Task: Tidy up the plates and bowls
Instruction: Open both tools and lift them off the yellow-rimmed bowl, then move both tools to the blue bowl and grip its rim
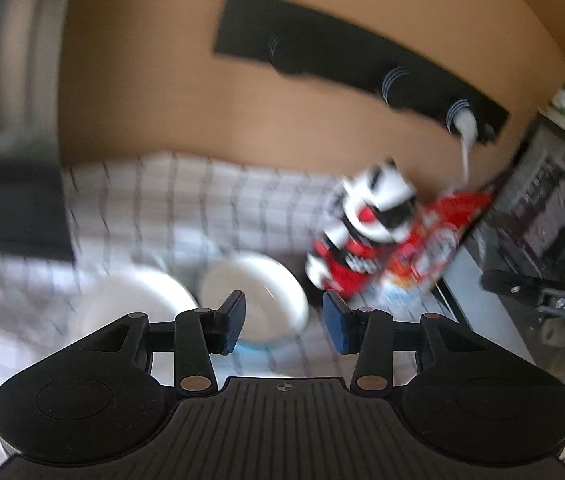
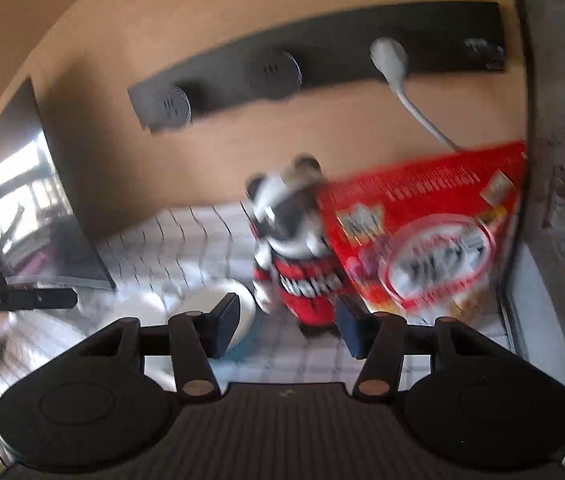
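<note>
The left gripper (image 1: 283,322) hangs above the checked tabletop (image 1: 210,200) with its jaws apart and empty; past them sit two white bowls, one bowl (image 1: 258,296) on a blue base between the jaw tips in view and a second bowl (image 1: 134,304) just to its left. The right gripper (image 2: 286,326) likewise has its jaws apart with nothing between them. In the right wrist view the bowl (image 2: 218,304) lies behind the left jaw, near a plush toy (image 2: 294,248) and a red box (image 2: 434,236) by the wall; both views are motion-blurred.
</note>
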Demonstrator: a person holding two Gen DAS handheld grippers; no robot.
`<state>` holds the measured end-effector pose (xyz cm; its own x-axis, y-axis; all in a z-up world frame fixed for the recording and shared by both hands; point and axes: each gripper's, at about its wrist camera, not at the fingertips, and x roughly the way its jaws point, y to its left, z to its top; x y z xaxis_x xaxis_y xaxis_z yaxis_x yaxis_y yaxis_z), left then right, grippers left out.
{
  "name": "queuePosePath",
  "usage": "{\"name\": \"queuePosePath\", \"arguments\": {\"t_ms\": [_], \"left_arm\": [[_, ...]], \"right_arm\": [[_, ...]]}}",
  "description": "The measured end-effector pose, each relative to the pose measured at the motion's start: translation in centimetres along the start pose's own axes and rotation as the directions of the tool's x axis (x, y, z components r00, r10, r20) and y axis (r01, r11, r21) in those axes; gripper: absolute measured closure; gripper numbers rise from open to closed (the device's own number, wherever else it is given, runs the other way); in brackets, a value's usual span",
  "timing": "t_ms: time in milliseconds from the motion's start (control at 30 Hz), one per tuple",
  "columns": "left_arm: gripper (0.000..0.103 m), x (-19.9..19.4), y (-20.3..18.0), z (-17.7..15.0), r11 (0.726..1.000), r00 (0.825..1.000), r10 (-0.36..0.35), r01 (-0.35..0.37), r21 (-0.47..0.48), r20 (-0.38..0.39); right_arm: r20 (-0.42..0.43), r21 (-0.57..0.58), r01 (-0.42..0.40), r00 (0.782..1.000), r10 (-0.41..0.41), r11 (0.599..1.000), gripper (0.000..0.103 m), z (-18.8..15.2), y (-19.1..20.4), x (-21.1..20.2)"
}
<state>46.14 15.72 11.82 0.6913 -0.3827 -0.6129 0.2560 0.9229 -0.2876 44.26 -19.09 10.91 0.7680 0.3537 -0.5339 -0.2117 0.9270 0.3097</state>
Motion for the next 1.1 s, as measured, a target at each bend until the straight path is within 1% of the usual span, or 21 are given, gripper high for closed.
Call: {"name": "queuePosePath", "arguments": {"t_ms": [100, 133, 200, 233, 300, 333, 400, 467, 533, 567, 633, 700, 733, 833, 867, 967, 1033, 1100], "left_arm": [[0.057, 0.8, 2.7, 3.2, 0.999, 1.0, -0.004, 0.004, 0.047, -0.013], [0.057, 1.6, 3.3, 4.0, 0.998, 0.999, -0.008, 0.01, 0.066, -0.032], [0.057, 3.9, 4.7, 5.3, 0.996, 0.995, -0.031, 0.039, 0.077, -0.099], [0.057, 5.7, 5.4, 5.8, 0.996, 0.989, -0.049, 0.059, 0.066, -0.14], [0.057, 9.1, 6.0, 5.8, 0.997, 0.977, -0.049, 0.06, 0.048, -0.207], [0.057, 10.7, 6.1, 5.6, 0.998, 0.972, -0.031, 0.044, 0.051, -0.234], [0.057, 14.2, 6.5, 5.2, 0.998, 0.954, 0.001, 0.018, 0.061, -0.299], [0.057, 17.1, 7.2, 4.8, 0.998, 0.94, 0.029, -0.009, 0.06, -0.341], [0.057, 19.1, 7.6, 4.7, 0.997, 0.93, 0.064, -0.043, 0.066, -0.362], [0.057, 20.0, 8.0, 4.7, 0.997, 0.925, 0.071, -0.055, 0.053, -0.374], [0.057, 21.8, 8.7, 4.7, 0.997, 0.906, 0.07, -0.052, 0.055, -0.417], [0.057, 23.1, 9.0, 4.6, 0.995, 0.896, 0.087, -0.057, 0.081, -0.435], [0.057, 23.7, 9.2, 4.6, 0.995, 0.892, 0.088, -0.059, 0.079, -0.442], [0.057, 25.3, 10.2, 4.5, 1.0, 0.879, 0.029, -0.025, 0.015, -0.476], [0.058, 25.7, 10.2, 4.4, 1.0, 0.875, 0.02, -0.018, 0.01, -0.484], [0.06, 26.6, 10.1, 4.3, 1.0, 0.86, 0.009, 0.005, 0.027, -0.51], [0.06, 26.8, 10.1, 4.4, 0.999, 0.855, 0.006, 0.014, 0.036, -0.519], [0.06, 26.8, 10.2, 4.6, 0.999, 0.849, -0.022, 0.037, 0.018, -0.527]], "right_arm": [[0.007, 0.068, -0.024, 1.0, 0.023, 0.997, 0.05, 2.7, 1.9, 1.1], [0.01, 0.084, -0.037, 0.999, 0.036, 0.996, 0.05, 3.2, 2.4, 1.5], [-0.001, 0.106, -0.06, 0.998, 0.061, 0.993, 0.05, 3.4, 3.5, 2.8], [-0.019, 0.107, -0.06, 0.998, 0.062, 0.992, 0.05, 3.1, 4.0, 3.7], [-0.077, 0.121, -0.031, 0.996, 0.041, 0.992, 0.05, 1.8, 4.4, 5.9], [-0.116, 0.145, -0.017, 0.993, 0.034, 0.989, 0.05, 1.0, 4.2, 7.1], [-0.194, 0.199, -0.005, 0.98, 0.045, 0.98, 0.05, -0.4, 3.5, 9.6], [-0.25, 0.227, 0.014, 0.967, 0.045, 0.974, 0.051, -1.5, 2.9, 12.0], [-0.269, 0.213, 0.008, 0.962, 0.051, 0.977, 0.051, -2.2, 2.8, 13.8], [-0.274, 0.202, 0.013, 0.961, 0.044, 0.979, 0.052, -2.4, 3.0, 14.7], [-0.285, 0.191, 0.011, 0.957, 0.045, 0.982, 0.052, -2.8, 3.3, 16.6], [-0.297, 0.195, 0.016, 0.954, 0.043, 0.981, 0.052, -3.0, 3.4, 18.3], [-0.303, 0.195, 0.023, 0.952, 0.038, 0.981, 0.052, -3.1, 3.5, 19.1], [-0.338, 0.194, 0.057, 0.941, 0.012, 0.979, 0.061, -4.0, 3.4, 21.7], [-0.349, 0.195, 0.067, 0.937, 0.006, 0.979, 0.064, -4.2, 3.4, 22.4], [-0.368, 0.198, 0.087, 0.93, -0.008, 0.976, 0.065, -4.8, 3.1, 23.7], [-0.381, 0.204, 0.082, 0.924, 0.002, 0.976, 0.065, -5.1, 2.9, 24.4], [-0.391, 0.206, 0.074, 0.92, 0.013, 0.976, 0.065, -5.5, 2.8, 25.1]]}}
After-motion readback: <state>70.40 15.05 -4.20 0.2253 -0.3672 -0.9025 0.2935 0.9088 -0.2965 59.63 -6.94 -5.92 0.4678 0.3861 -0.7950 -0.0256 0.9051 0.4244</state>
